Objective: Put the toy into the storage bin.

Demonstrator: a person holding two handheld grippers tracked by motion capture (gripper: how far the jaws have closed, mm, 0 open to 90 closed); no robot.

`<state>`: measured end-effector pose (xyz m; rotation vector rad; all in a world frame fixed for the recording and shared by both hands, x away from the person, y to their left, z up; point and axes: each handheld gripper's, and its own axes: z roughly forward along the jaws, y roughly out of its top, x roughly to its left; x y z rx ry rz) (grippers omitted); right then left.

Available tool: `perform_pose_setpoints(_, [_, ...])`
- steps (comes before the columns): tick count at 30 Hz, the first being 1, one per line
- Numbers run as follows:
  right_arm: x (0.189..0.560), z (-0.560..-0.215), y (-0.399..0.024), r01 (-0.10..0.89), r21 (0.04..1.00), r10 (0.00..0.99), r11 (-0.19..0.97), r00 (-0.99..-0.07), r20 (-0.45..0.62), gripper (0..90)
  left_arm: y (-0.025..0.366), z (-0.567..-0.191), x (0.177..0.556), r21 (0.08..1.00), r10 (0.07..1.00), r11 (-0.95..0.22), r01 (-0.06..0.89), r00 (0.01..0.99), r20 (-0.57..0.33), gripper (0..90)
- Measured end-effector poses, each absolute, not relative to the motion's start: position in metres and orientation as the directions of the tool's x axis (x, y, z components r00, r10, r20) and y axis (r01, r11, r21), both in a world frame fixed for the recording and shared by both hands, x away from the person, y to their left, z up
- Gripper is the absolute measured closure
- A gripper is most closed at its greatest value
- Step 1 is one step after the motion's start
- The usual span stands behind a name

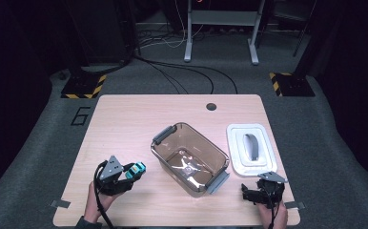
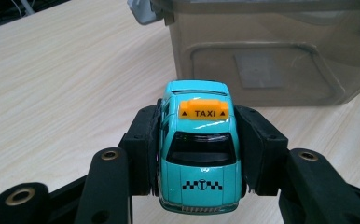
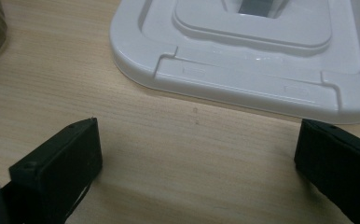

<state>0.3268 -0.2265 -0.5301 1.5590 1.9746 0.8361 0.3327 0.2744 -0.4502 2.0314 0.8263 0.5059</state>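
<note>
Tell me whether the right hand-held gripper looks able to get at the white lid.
Probably yes: the right hand-held gripper stands open just short of the white lid, with bare table between.

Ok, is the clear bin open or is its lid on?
Open. The clear bin has no cover and its bare bottom shows from above; its white lid lies flat on the table, just right of it.

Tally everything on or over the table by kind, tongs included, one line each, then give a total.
Toy taxi, teal, held in the left tongs: 1
Clear plastic bin, open: 1
White lid with grey handle: 1
Hand-held tongs, left and right tongs: 2
Total: 5
</note>
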Motion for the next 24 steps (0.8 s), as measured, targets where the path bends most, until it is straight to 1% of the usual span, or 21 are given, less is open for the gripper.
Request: perform_pose_setpoints(24, [0.327, -0.530, -0.227, 0.676, 0.719, 0.973, 0.162, -0.231, -0.001, 0.1, 0.273, -0.420, 0.343, 0.857, 0.708, -0.408, 0.315, 0.701, 0.079, 52.7])
